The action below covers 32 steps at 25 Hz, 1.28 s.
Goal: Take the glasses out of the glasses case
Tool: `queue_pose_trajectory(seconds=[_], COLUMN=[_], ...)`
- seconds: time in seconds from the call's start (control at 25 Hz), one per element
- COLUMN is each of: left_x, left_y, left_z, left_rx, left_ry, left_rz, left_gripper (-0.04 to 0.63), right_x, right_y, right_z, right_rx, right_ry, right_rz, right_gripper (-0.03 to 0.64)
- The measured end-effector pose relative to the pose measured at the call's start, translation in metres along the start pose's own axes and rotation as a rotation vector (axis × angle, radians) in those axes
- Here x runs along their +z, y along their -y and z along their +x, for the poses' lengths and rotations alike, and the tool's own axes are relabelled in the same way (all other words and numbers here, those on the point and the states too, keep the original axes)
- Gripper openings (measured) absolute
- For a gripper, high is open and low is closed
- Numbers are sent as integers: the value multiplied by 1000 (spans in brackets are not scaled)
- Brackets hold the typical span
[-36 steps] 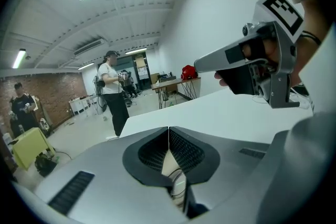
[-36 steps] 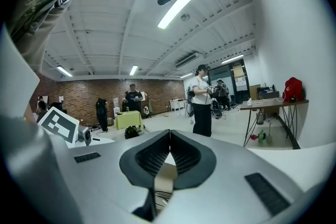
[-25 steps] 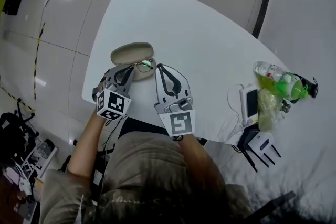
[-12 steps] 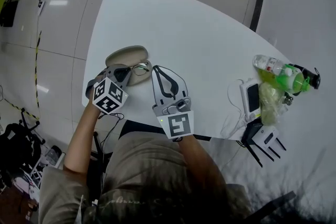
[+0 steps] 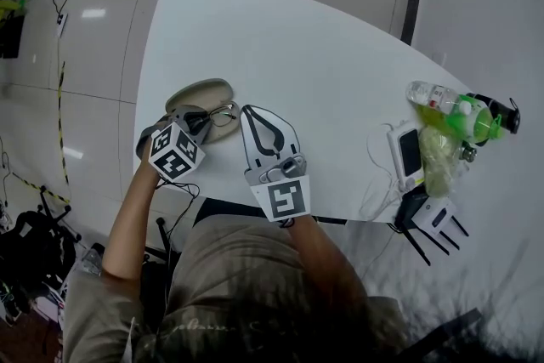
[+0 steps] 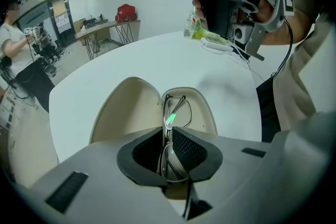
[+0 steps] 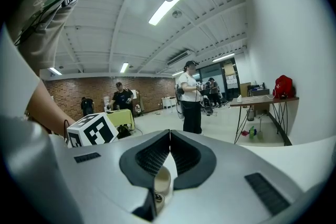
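Though folded, thin-rimmed glasses (image 6: 171, 117) in left claw (image 6: 168, 132).

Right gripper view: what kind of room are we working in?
Likely an open workshop or lab hall: a brick wall at the back, strip lights overhead, and people standing among work tables.

The head view looks from above, steeply down on the white table (image 5: 340, 72). The left gripper view sits low behind its jaws, very near the open glasses case (image 6: 126, 107) — both views share this case. The right gripper view faces upward into the room; the left gripper's marker cube (image 7: 93, 131) shows at lower left.
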<state>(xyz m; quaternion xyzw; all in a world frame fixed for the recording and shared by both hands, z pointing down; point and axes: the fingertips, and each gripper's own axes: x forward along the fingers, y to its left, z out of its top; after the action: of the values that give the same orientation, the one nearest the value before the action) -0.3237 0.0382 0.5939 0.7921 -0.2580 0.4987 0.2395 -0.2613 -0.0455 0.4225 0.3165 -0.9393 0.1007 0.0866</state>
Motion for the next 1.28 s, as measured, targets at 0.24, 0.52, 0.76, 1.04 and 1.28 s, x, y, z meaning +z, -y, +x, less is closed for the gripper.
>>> queue_pose_trajectory(seconds=[0.24, 0.52, 0.76, 1.04, 1.28], left_x=[-1, -4, -7, -11, -12], left_y=[-1, 2, 8, 19, 17], left_z=[1, 3, 4, 6, 5], left_rx=[-19, -79, -114, -179, -157], left_ry=[-34, -84, -130, -179, -179], left_rz=[42, 0, -11, -25, -47], left_gripper=[49, 48, 48, 54, 54], right_x=[-1, -1, -2, -6, -7], right_y=[1, 3, 6, 7, 4], right_z=[3, 3, 3, 4, 2], right_rx=[-4, -10, -11, -12, -15], right_ry=[3, 19, 17, 13, 13], right_rz=[-5, 14, 17, 26, 40], right_gripper=[13, 12, 12, 13, 13])
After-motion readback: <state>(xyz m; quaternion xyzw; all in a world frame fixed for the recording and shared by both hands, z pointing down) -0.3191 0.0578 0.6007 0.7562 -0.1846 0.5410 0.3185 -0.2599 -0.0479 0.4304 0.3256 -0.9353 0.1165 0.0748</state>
